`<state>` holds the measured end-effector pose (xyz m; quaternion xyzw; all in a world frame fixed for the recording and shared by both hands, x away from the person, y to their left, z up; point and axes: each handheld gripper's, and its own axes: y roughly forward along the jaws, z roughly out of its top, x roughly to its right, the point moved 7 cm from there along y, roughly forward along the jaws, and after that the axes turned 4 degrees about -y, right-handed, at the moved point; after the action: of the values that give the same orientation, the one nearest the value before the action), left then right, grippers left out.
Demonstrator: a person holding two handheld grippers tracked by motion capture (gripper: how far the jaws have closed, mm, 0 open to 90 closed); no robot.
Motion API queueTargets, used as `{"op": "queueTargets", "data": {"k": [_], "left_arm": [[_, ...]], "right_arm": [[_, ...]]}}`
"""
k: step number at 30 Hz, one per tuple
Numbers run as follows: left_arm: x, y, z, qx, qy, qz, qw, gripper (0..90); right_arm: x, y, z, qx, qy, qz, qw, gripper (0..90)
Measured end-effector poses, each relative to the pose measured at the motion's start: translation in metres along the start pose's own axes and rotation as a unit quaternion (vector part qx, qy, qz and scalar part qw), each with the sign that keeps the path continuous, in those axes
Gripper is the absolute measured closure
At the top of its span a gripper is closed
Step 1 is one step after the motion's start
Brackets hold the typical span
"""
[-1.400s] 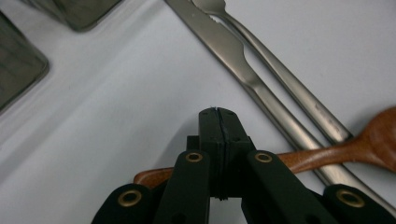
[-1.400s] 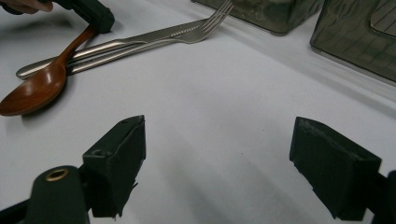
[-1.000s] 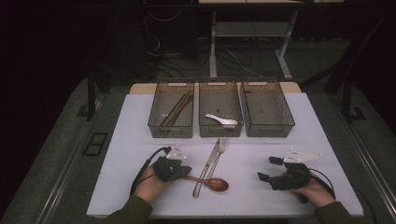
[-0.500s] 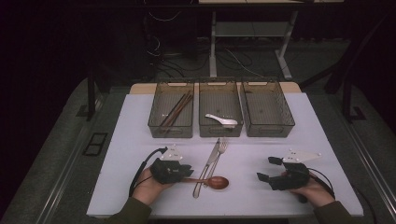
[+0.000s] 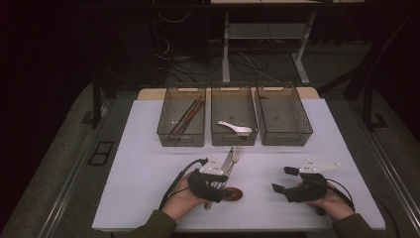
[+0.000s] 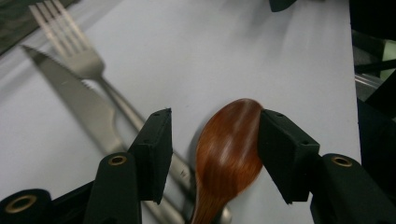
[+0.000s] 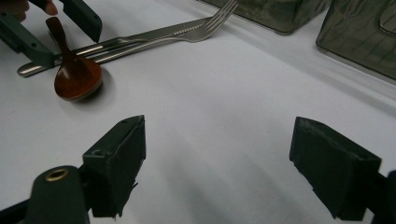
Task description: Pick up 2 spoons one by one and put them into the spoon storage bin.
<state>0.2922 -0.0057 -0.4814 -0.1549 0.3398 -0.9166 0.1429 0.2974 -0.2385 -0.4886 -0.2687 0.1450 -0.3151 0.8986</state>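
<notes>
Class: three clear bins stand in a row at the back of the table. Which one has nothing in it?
The right-hand bin. The left bin holds brown chopsticks; the middle bin holds a white spoon.

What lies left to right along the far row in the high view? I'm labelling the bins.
Bin with chopsticks → bin with white spoon → bare bin.

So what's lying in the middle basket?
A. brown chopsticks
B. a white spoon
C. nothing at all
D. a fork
B: in the high view a white spoon lies alone in the middle basket, while the chopsticks are in the left basket and the fork lies out on the table.
</notes>
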Motion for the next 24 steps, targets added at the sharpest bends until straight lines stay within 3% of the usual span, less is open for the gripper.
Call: {"op": "queueTargets", "data": {"k": [8,9,21,24], "left_arm": [[0.004,0.012,-0.001,-0.026,0.015,0.003,0.9995,44.0],[0.005,0.013,-0.001,-0.023,0.01,0.004,0.9997,44.1],[0.007,0.015,-0.005,-0.039,0.032,0.008,0.9987,47.2],[0.009,0.015,-0.005,-0.037,0.027,0.006,0.999,50.1]], "right_arm": [[-0.001,0.0,0.0,0.001,-0.003,0.001,1.0,18.3],[-0.001,0.0,0.0,0.001,-0.003,0.001,1.0,18.3],[-0.001,0.001,0.0,0.001,-0.004,0.002,1.0,18.3],[-0.001,0.0,0.0,0.001,-0.004,0.002,1.0,18.3]]}}
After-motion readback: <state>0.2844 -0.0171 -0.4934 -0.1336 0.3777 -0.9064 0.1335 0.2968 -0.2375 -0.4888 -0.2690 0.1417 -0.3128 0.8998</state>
